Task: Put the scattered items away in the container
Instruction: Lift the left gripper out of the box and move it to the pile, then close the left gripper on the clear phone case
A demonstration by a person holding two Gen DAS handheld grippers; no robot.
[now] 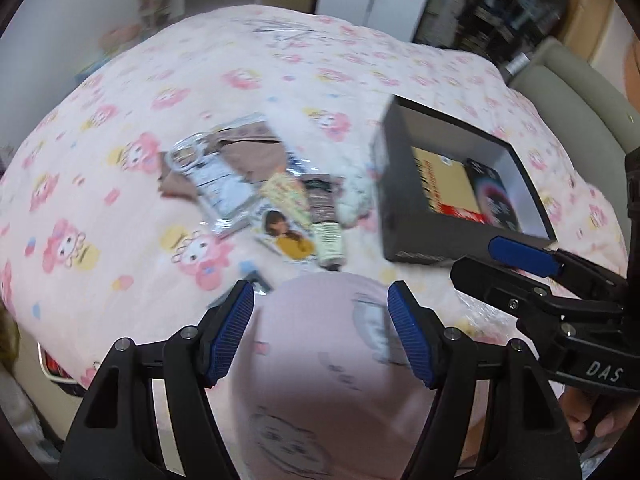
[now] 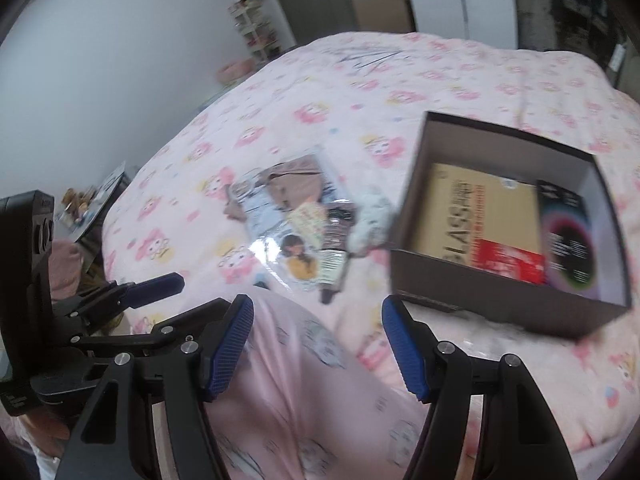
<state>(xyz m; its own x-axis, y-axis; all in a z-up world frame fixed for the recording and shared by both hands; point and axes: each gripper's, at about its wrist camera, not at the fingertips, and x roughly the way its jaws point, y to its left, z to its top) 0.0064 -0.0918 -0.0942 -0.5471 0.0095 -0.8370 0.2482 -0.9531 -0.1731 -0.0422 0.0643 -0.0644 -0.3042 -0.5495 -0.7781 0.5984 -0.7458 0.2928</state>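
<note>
A dark open box [image 2: 516, 312] sits on the bed [image 2: 360, 92], holding two flat items: a tan pack [image 2: 480, 216] reading "GLASS" and a black pack [image 2: 568, 236]. Left of it lies a blurred pile of scattered items [image 2: 296, 216]. Both tools, left [image 1: 320, 336] and right [image 2: 318, 344], are released and empty.

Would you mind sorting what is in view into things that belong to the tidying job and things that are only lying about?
For the job:
- black box, already holding a brown packet and a dark packet
- photo card
- clear pouch
- white fluffy item
- dark tube

Lying about:
- pink bedspread
- shelf unit
- grey chair
</note>
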